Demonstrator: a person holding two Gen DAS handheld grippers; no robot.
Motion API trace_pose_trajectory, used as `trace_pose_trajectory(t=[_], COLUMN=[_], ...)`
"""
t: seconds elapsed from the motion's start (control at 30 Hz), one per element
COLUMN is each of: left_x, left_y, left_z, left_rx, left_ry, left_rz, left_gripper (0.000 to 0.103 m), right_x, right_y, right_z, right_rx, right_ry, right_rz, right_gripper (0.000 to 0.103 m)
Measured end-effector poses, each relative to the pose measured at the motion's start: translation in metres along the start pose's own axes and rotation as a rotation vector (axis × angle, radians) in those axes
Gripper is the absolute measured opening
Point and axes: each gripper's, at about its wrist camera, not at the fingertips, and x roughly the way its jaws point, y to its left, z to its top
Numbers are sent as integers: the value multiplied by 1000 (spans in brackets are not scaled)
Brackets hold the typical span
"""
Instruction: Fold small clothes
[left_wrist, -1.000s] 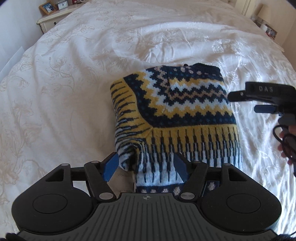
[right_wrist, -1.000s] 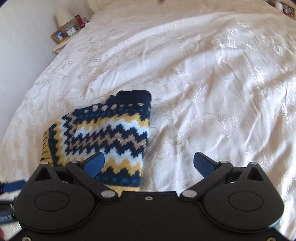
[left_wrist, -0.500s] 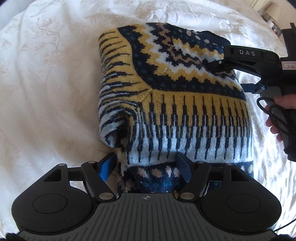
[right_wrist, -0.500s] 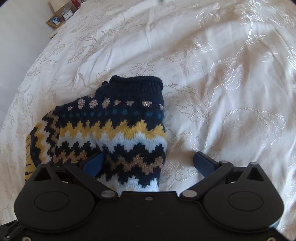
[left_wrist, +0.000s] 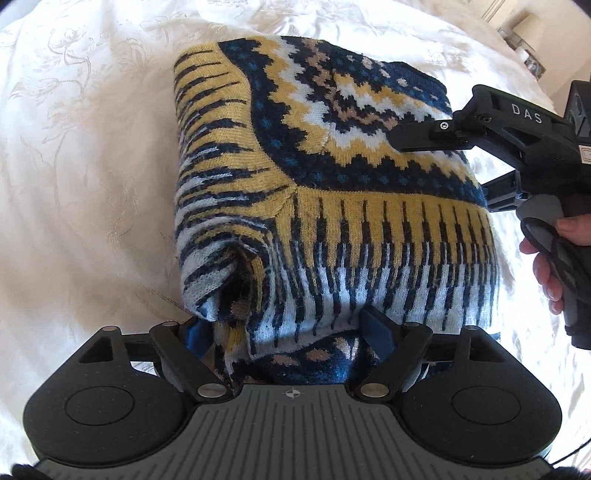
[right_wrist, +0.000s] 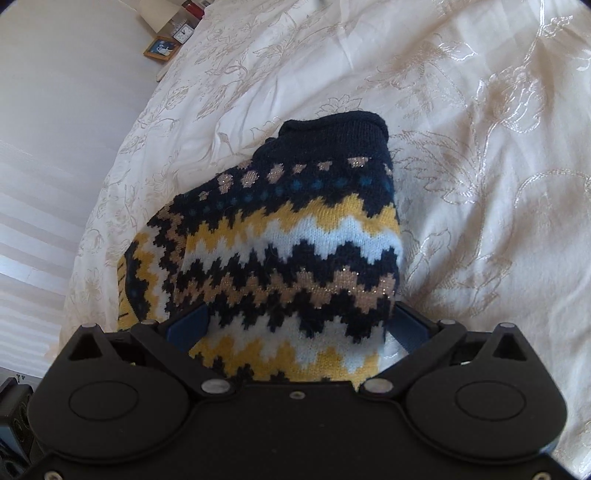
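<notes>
A folded knitted sweater (left_wrist: 332, 184), navy with yellow and white zigzags, lies on the white bedspread (left_wrist: 92, 184). My left gripper (left_wrist: 288, 330) points down at its near hem. Its jaws are opening, and the hem bunches loosely between the blue pads (left_wrist: 376, 328) without being pinched. The right gripper (right_wrist: 299, 325) stands open, low over the patterned part of the sweater (right_wrist: 295, 240) below the navy collar (right_wrist: 332, 129), one finger on each side of the fold. In the left wrist view the right gripper (left_wrist: 443, 166) reaches in from the right, with a hand (left_wrist: 554, 258) on its handle.
The embroidered bedspread (right_wrist: 480, 147) stretches out all around the sweater. A bedside table with a framed picture (right_wrist: 160, 48) and a small clock stands at the far left against a white wall. Another nightstand (left_wrist: 524, 55) shows at the far right.
Both grippers have come down close onto the sweater. The left jaws have spread wider around the hem. The right gripper has moved from beside the sweater to straddle its collar end.
</notes>
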Motion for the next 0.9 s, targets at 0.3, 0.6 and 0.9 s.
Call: trace_pose_trajectory(t=[0.3,0.6,0.9], left_x=[-4,-7,5], left_y=[13,32,43], left_z=[-9,-24,-3], left_rx=[-5,-7,-135], left_ry=[-4,-35,-5], left_rz=[-43,-108,-253], left_gripper=[81,81,22], right_x=[5,1,0], right_y=[5,3,11], right_z=[-1,-11,-11], right_rx=[-35,-43,-58], right_ry=[17,14,50], right_rz=[10,35,10], right_gripper=[103,103,70])
